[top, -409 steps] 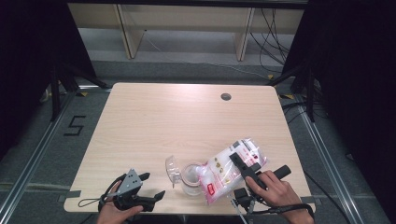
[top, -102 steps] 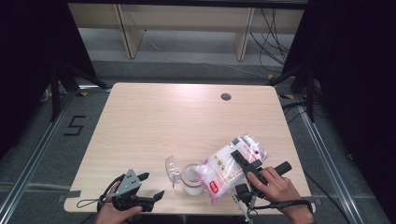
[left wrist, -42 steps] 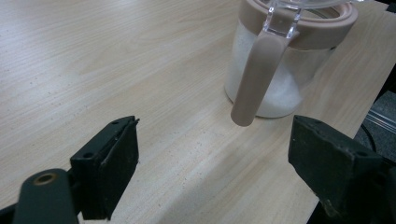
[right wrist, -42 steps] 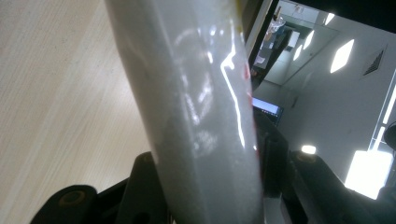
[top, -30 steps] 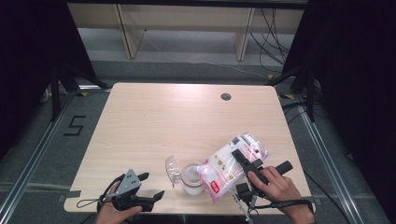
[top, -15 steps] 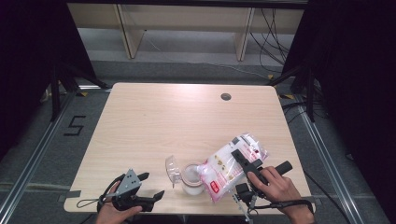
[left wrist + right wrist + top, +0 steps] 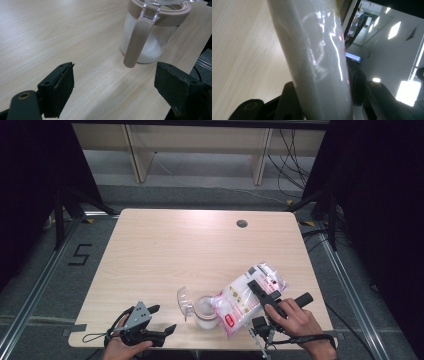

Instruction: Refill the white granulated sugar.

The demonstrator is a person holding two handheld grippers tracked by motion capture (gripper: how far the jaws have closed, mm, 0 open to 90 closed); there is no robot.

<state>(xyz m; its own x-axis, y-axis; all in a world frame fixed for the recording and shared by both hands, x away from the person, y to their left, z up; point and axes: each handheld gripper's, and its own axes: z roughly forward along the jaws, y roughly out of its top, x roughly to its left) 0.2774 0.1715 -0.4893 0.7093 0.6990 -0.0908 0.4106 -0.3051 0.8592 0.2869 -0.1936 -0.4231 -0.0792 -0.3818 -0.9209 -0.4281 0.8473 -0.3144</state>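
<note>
A clear jar (image 7: pixel 205 312) with a tan rim and a flipped-open clear lid stands near the table's front edge, partly filled with white grains. In the left gripper view the jar (image 7: pixel 152 32) shows a tan latch strap hanging down its side. A plastic bag (image 7: pixel 245 297) of white grains with pink print is tilted over the jar, its lower corner at the jar's mouth. My right gripper (image 7: pixel 257 287) is shut on this bag (image 7: pixel 317 62), whose body bulges between the jaws. My left gripper (image 7: pixel 162 320) rests at the front left, open and holding nothing (image 7: pixel 115 87).
The wooden table (image 7: pixel 200 250) has a round cable hole (image 7: pixel 242 224) at the back right. A metal frame and a dark floor surround the table. A floor mark (image 7: pixel 80 255) lies to the left.
</note>
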